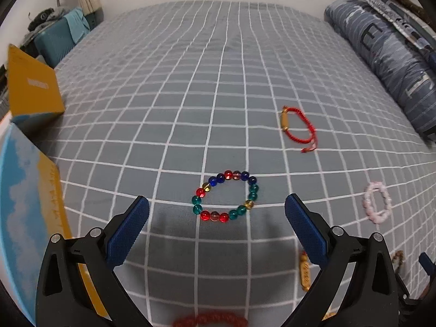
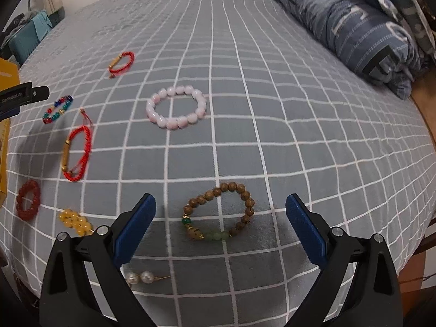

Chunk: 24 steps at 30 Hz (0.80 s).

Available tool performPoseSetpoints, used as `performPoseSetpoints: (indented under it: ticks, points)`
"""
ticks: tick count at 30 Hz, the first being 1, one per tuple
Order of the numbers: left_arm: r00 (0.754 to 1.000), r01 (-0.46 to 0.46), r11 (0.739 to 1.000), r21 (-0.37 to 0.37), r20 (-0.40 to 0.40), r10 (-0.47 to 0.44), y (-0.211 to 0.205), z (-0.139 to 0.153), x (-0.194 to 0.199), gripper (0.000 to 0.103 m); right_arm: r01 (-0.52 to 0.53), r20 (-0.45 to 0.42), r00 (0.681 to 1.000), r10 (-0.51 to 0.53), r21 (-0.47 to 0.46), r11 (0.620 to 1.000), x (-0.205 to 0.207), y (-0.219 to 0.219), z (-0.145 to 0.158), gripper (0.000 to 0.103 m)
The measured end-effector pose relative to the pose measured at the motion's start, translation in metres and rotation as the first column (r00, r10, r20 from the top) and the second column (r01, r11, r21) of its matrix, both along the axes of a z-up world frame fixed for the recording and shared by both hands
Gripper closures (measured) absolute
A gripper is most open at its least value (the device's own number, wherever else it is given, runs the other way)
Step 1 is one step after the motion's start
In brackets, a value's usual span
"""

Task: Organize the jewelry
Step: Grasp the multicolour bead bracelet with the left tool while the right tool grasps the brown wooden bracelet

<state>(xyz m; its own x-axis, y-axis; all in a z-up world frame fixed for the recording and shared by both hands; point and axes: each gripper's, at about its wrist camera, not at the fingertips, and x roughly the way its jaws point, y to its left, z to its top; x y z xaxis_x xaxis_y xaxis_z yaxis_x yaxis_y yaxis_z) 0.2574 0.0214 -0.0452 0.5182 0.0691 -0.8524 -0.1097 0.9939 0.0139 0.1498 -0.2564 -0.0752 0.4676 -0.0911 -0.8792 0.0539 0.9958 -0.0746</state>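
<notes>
My right claw (image 2: 220, 212) is spread wide over the grey bed sheet with white grid lines (image 2: 272, 109), nothing in it. A brown wooden bead bracelet with green stones (image 2: 246, 204) lies flat right between the blue pads (image 2: 136, 226). Further out there's a pale pink bead bracelet (image 2: 175, 107). Off left: a red cord bracelet with a gold tube (image 2: 77, 154), a dark red bead ring (image 2: 27, 203), and yellow beads (image 2: 76, 222). Two pearls on a pin (image 2: 140, 277) sit near my left finger.

Bracelets lie spread apart on the bed (image 2: 272, 109). Bead bracelet (image 2: 219, 212) nearest, between the right hand-held gripper (image 2: 220, 209) fingers; earring (image 2: 143, 277) before it; pillow (image 2: 354, 24) behind right; box (image 1: 32, 92) far left.
</notes>
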Motion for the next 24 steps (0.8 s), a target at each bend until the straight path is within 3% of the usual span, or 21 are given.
performPoseSetpoints:
  ticks: [12,16,24]
  points:
    - [0.998,-0.006,0.998,0.058,-0.068,0.01,0.004,-0.043,0.029,0.006,0.028,-0.089,0.996,-0.024,0.053,0.998,0.018,-0.012,-0.036,0.011]
    - [0.997,-0.001,0.999,0.044,-0.082,0.005,0.009,-0.051,0.034,0.006,0.041,-0.093,0.995,-0.035,0.071,0.997,0.02,-0.014,-0.039,0.013]
    - [0.996,-0.006,0.999,0.035,-0.084,0.009,0.006,-0.051,0.03,0.01,0.039,-0.088,0.996,-0.033,0.068,0.997,0.019,-0.011,-0.038,0.036]
